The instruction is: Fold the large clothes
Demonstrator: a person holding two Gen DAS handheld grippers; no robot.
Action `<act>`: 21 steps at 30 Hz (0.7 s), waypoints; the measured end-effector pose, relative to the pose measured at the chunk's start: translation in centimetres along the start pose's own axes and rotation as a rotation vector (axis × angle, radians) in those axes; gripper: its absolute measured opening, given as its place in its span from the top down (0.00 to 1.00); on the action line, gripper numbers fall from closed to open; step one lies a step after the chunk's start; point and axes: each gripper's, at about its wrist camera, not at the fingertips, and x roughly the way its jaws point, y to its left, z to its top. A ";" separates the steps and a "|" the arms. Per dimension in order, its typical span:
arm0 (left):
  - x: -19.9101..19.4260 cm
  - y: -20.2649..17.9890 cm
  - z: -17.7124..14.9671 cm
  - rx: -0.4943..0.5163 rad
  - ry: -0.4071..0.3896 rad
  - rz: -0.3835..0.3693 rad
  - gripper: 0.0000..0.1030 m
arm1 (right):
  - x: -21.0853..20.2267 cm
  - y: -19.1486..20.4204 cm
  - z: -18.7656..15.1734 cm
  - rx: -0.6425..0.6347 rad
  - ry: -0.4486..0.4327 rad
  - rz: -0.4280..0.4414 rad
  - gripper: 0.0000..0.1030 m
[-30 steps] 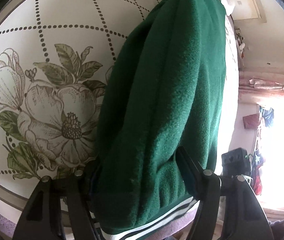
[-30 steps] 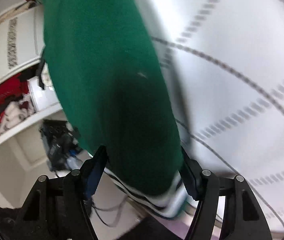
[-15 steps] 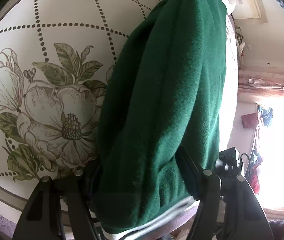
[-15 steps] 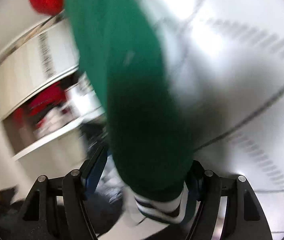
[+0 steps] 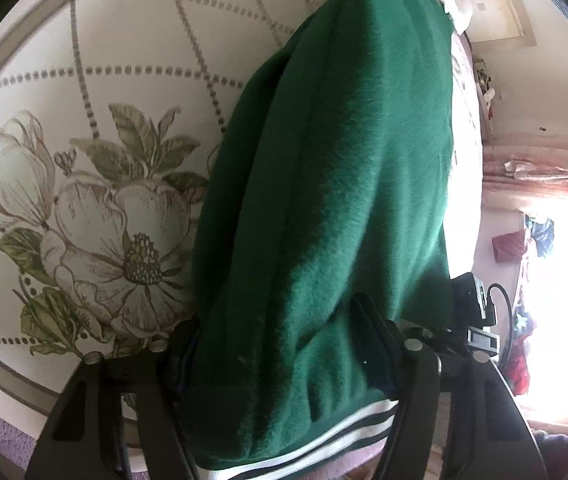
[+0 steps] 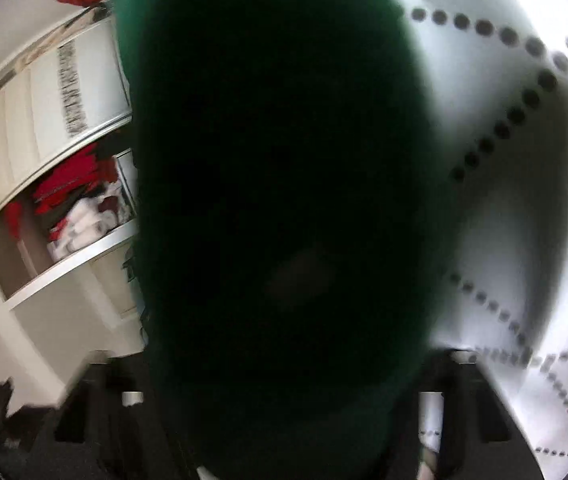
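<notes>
A dark green fleece garment (image 5: 336,200) with a white-and-black striped hem runs from between my left gripper's fingers up over a white bedspread (image 5: 83,160) printed with flowers. My left gripper (image 5: 279,344) is shut on the garment near its striped hem. In the right wrist view the same green garment (image 6: 284,200) fills the middle, dark and blurred, close to the lens. My right gripper (image 6: 284,380) is shut on the garment; its fingertips are hidden by the cloth.
The bedspread (image 6: 504,200) with dotted lines lies to the right in the right wrist view. A wardrobe shelf with red and white clothes (image 6: 71,208) stands at the left. A bright window (image 5: 556,320) and a black device (image 5: 472,304) are at the right of the left wrist view.
My right gripper has swung, and the green cloth now covers most of its view, much closer to the lens. My left gripper has shifted only slightly, still gripping the hem.
</notes>
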 end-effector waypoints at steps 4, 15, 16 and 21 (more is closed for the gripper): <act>-1.0 -2.2 -0.3 0.057 -0.018 0.028 0.87 | -0.3 1.0 -1.1 0.090 -0.078 -0.069 0.77; -10.7 -8.3 -10.7 -0.175 0.269 -0.054 0.89 | -5.7 5.6 -18.4 0.425 0.083 -0.092 0.80; -11.9 -9.7 -10.2 -0.189 0.279 -0.060 0.89 | -6.5 6.5 -20.0 0.489 0.110 -0.059 0.80; -12.9 -13.2 -3.8 -0.222 0.241 -0.112 0.88 | -9.4 10.3 -20.1 0.645 0.103 0.121 0.80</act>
